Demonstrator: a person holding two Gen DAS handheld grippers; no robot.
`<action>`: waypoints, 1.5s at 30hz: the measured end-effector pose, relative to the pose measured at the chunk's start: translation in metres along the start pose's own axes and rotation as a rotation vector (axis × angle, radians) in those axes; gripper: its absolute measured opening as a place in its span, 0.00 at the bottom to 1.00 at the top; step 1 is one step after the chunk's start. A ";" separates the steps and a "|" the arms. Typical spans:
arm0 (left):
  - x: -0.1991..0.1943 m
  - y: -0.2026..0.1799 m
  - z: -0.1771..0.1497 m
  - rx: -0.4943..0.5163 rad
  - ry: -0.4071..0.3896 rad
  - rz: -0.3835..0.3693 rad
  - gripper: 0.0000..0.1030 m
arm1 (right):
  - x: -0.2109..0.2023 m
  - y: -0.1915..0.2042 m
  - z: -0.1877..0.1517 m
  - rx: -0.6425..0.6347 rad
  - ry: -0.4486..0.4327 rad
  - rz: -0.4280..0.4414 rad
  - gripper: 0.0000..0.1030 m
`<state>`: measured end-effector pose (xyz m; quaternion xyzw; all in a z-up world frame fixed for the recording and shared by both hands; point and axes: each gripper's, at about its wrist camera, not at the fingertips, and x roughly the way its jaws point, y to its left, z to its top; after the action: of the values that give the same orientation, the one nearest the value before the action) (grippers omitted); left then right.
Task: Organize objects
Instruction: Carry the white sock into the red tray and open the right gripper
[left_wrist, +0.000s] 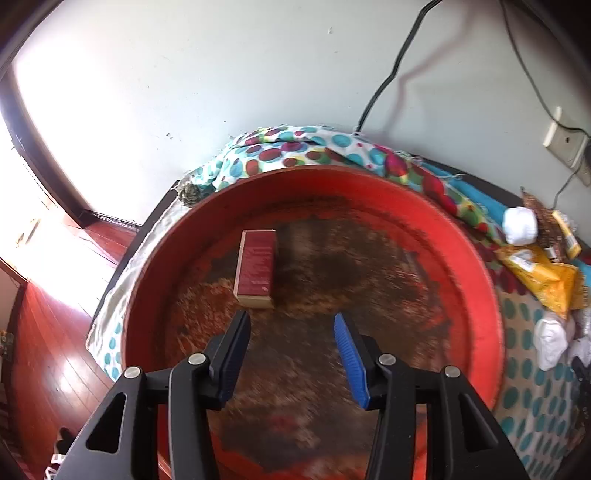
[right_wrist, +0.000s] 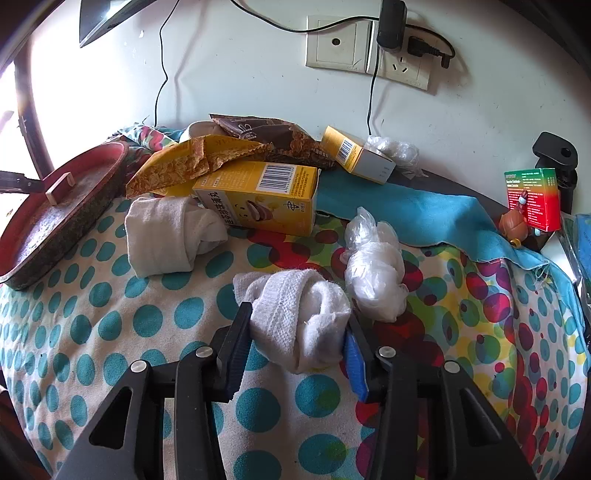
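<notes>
My left gripper (left_wrist: 291, 319) hangs open over a round red tray (left_wrist: 476, 266) with a worn, brown-stained floor; nothing is between its fingers. A small dark red box (left_wrist: 256, 267) lies flat in the tray just beyond the left fingertip. In the right wrist view the same tray (right_wrist: 110, 155) sits at the far left with the box (right_wrist: 61, 188) in it. My right gripper (right_wrist: 297, 317) is lowered onto the dotted cloth, and both pads press on a rolled white sock (right_wrist: 295, 295).
A second white sock (right_wrist: 166, 232), a knotted plastic bag (right_wrist: 373, 280), two yellow boxes (right_wrist: 266, 199) (right_wrist: 354, 155), snack wrappers (right_wrist: 192, 162) and a green-red box (right_wrist: 532, 197) crowd the table. A blue cloth (right_wrist: 406, 210) lies behind. Wall sockets (right_wrist: 365, 48) with cables hang above. Wooden floor (left_wrist: 48, 350) lies left.
</notes>
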<state>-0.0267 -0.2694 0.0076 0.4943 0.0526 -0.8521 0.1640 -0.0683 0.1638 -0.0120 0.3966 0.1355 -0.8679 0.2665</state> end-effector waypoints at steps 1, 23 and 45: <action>-0.004 -0.004 -0.002 0.000 0.004 -0.008 0.47 | 0.000 0.000 0.000 0.000 -0.001 0.000 0.41; -0.060 0.003 -0.059 0.004 -0.064 -0.024 0.47 | -0.020 0.099 0.089 0.055 -0.044 0.116 0.40; -0.054 0.103 -0.064 -0.234 -0.054 -0.087 0.47 | 0.155 0.271 0.237 -0.135 0.175 0.180 0.40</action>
<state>0.0851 -0.3375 0.0287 0.4459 0.1686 -0.8595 0.1846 -0.1444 -0.2194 0.0173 0.4623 0.1803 -0.7916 0.3566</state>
